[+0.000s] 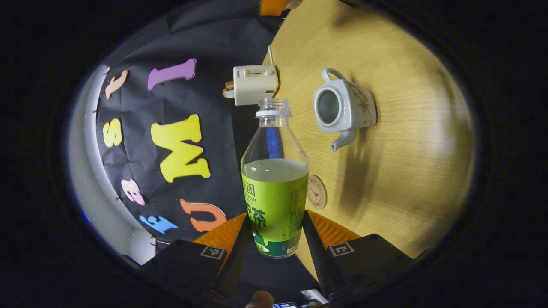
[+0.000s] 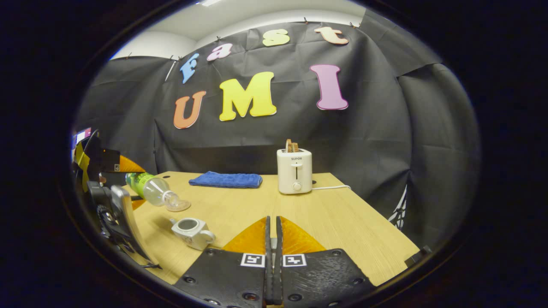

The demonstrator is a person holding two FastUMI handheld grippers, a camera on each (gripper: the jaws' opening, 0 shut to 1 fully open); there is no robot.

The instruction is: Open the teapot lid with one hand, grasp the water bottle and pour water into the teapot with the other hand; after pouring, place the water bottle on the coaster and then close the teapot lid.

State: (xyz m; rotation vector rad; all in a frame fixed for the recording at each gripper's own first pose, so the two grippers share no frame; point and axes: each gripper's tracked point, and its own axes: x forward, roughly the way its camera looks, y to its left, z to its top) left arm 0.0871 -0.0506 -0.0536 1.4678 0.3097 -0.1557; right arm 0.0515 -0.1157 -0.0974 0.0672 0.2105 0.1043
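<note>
The left gripper (image 1: 274, 237) has its fingers pressed on both sides of the water bottle (image 1: 275, 179), low on the green label, and the bottle has no cap and is abt half full. In the right gripper view the bottle (image 2: 150, 188) lies tilted, neck down toward the lower left of the frame, w/ the mouth just above the desk (image 2: 334, 214) and not over the teapot (image 2: 191, 231). So the main risk, I think: if the tilt grows before the mouth is above the opening, water goes on the desk and not in the pot. The opening of the teapot (image 1: 342, 106) is small, lid is off; where the lid is I cannot tell. The right gripper (image 2: 272, 273) has fingers closed together at the bottom centre, holding nothing visible. Second risk: the grip is low on a smooth bottle, so it may swing or slip when water moves. The coaster (image 1: 317, 191) sits near the bottle, lower centre in the left gripper view, apart from the pot. Room: the desk is open at right of the frame; toaster (image 2: 294, 171) and blue cloth (image 2: 226, 179) stand at the far edge, well apart. The pot is near the front edge, so a push could move it off.
</note>
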